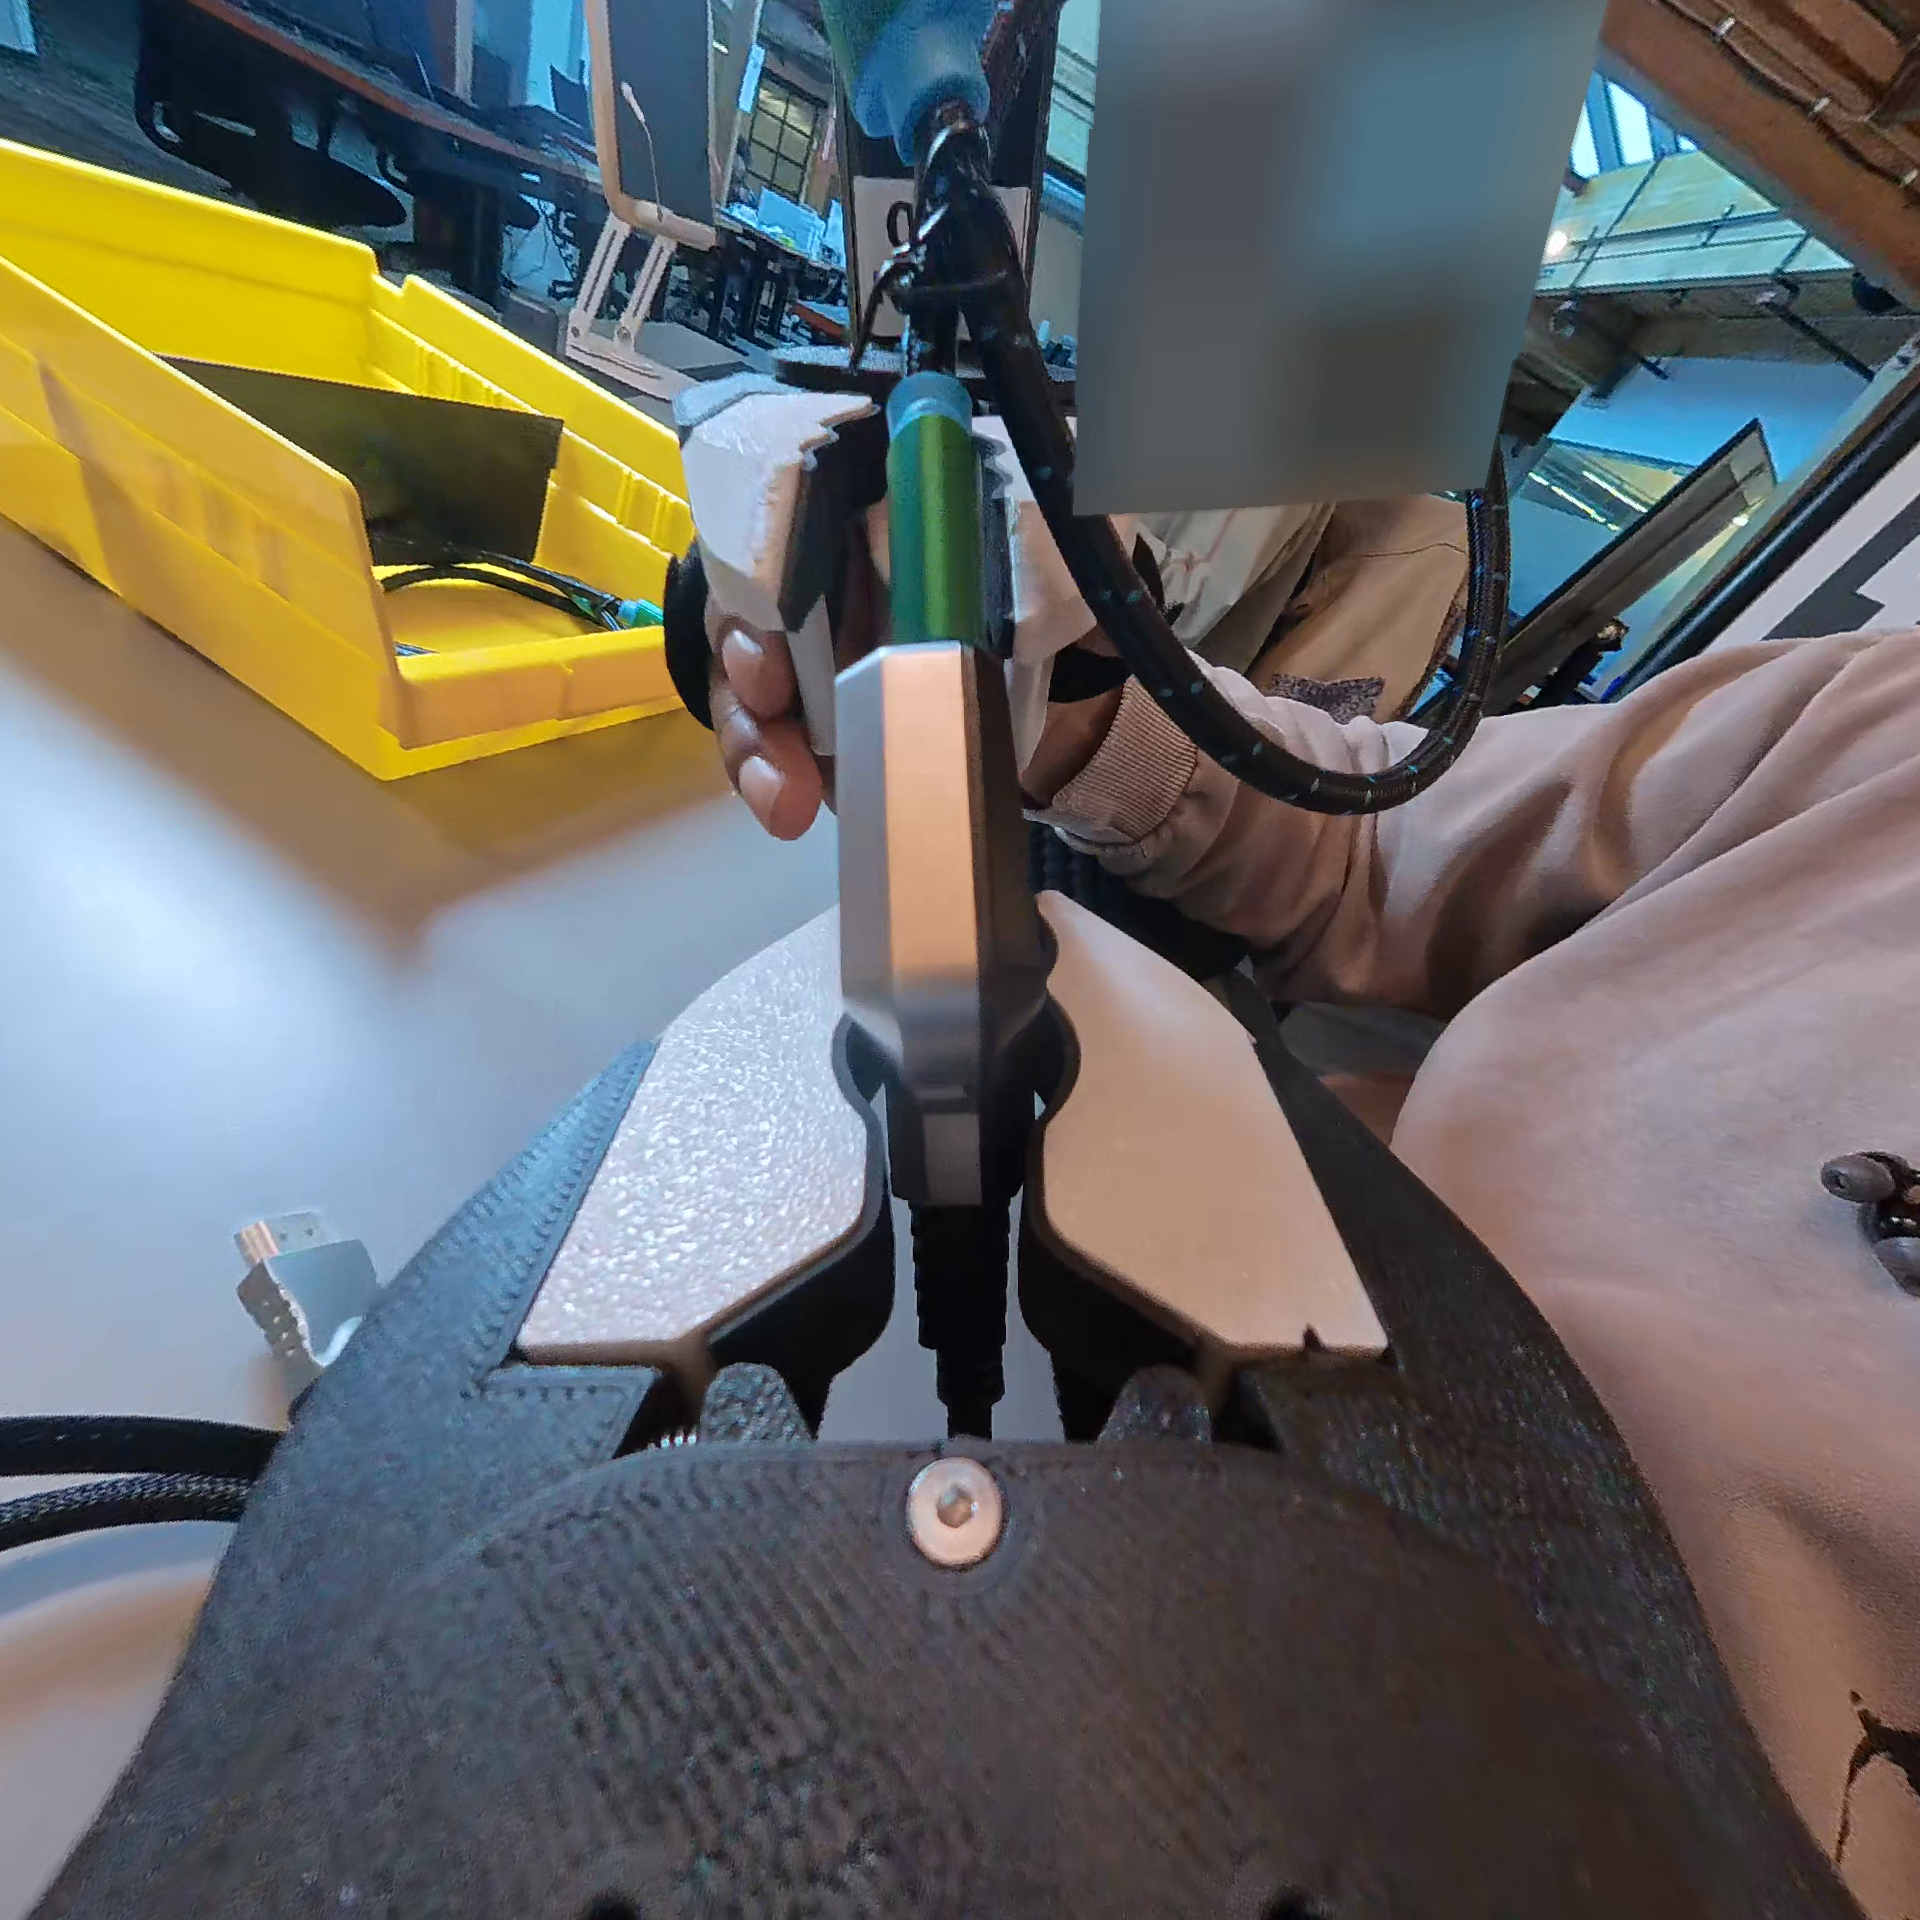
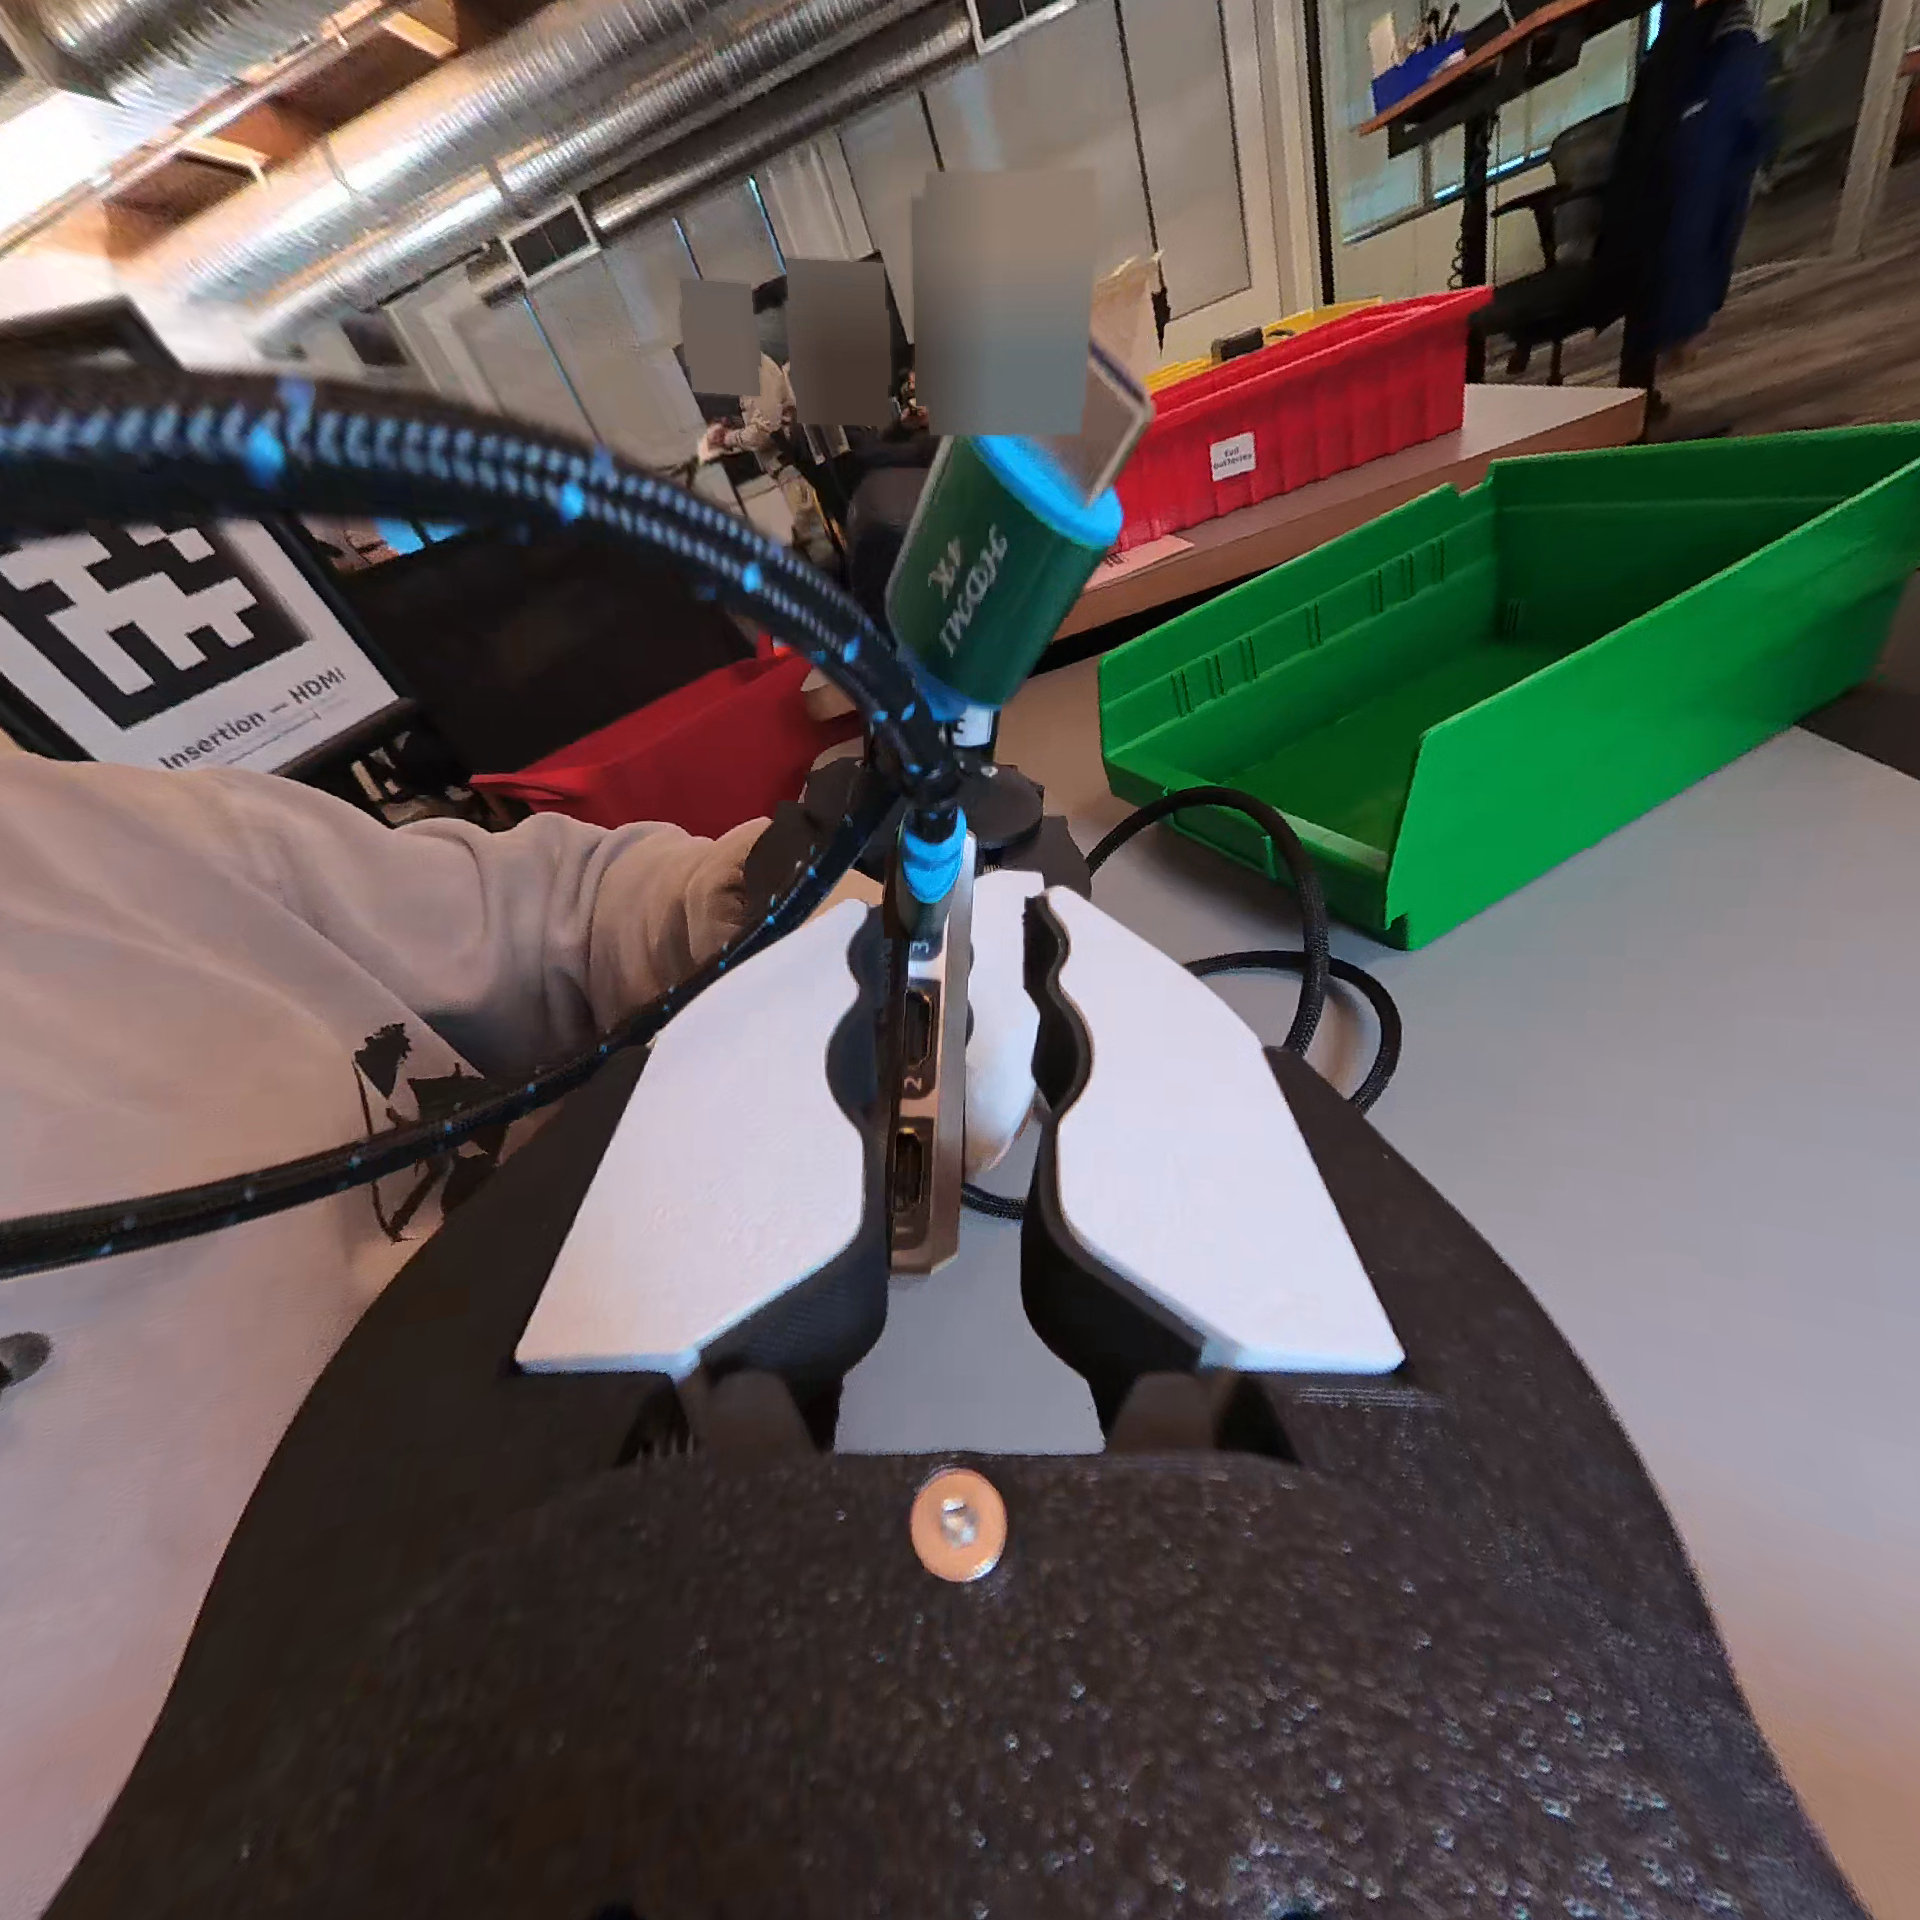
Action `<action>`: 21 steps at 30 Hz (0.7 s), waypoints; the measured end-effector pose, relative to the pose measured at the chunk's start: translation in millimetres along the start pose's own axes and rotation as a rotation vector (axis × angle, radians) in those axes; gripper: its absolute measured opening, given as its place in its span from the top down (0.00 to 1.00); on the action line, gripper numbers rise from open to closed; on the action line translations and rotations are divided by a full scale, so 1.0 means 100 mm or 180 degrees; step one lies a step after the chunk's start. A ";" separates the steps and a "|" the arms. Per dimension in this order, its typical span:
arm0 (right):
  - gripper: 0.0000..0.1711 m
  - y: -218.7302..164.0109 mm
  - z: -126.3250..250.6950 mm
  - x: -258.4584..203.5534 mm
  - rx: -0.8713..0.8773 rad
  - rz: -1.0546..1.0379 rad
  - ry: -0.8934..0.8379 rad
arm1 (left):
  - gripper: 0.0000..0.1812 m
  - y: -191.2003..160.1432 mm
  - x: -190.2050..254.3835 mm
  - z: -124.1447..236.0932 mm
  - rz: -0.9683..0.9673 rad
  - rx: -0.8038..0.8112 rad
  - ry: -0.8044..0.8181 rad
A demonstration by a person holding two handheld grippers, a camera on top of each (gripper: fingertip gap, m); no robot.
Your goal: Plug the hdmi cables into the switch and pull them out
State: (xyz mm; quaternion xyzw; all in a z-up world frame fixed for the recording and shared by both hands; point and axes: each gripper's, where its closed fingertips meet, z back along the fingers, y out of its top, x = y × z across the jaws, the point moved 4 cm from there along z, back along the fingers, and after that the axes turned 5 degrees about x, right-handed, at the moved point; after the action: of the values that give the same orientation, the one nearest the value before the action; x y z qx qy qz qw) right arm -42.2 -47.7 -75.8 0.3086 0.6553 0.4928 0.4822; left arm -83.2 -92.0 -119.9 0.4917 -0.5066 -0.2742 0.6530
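Observation:
The silver HDMI switch stands upright between my left gripper's fingers, which are shut on its lower end. A green HDMI plug sits in the switch's top port. My right gripper faces the switch from the other side, open. Its fingers stand either side of the plugged connector, with a gap on the right. Two empty ports show below it. The black-and-blue braided cable loops up to a loose green connector hanging in the air.
A yellow bin with a black sheet and a cable stands at the left. A green bin and red bins lie beyond. A silver plug lies on the grey table. A marker sign and a beige sleeve are close. Left tips to right tips: about 5 cm.

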 end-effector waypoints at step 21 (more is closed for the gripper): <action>0.94 0.40 0.01 -0.57 0.0319 0.0734 0.0258 | 0.87 0.33 0.45 -0.01 -0.0661 0.0038 -0.0209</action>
State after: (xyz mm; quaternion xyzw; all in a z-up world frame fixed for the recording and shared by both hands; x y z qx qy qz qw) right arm -24.3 -84.9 -19.4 0.3853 0.6582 0.5237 0.3795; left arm -72.0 -117.9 -72.6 0.5361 -0.4756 -0.3533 0.6012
